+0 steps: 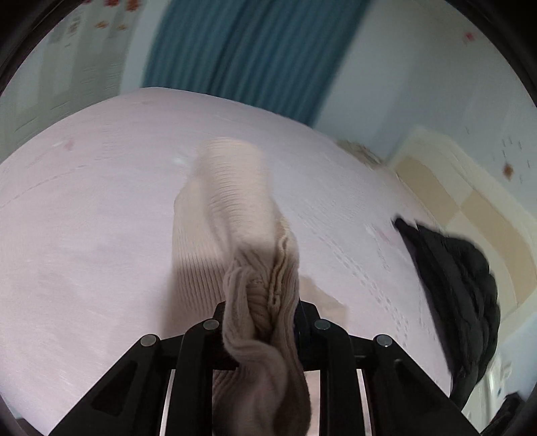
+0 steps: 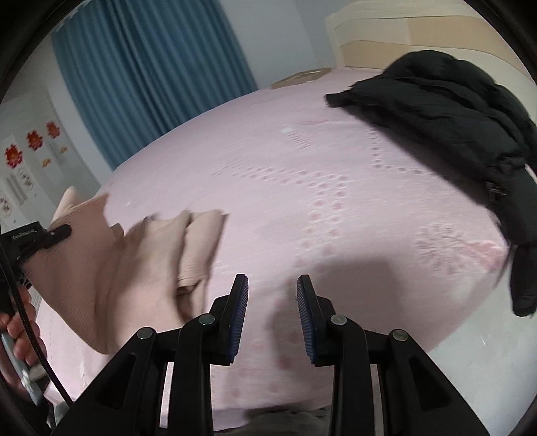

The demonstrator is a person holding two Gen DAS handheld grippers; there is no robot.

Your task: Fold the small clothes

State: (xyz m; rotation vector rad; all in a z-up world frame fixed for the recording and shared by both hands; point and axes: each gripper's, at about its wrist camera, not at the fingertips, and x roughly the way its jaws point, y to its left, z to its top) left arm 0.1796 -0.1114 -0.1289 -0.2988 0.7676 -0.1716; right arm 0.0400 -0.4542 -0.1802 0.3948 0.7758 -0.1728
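Note:
A beige ribbed knit garment hangs from my left gripper, which is shut on a bunched edge of it above the pink bed. In the right wrist view the same garment hangs at the left, held up by the left gripper, its lower part resting on the sheet. My right gripper is open and empty, just above the sheet to the right of the garment. The blue pads show nothing between them.
The bed has a pink patterned sheet. A black jacket lies at its far right corner, also seen in the left wrist view. A blue curtain and a cream headboard stand behind.

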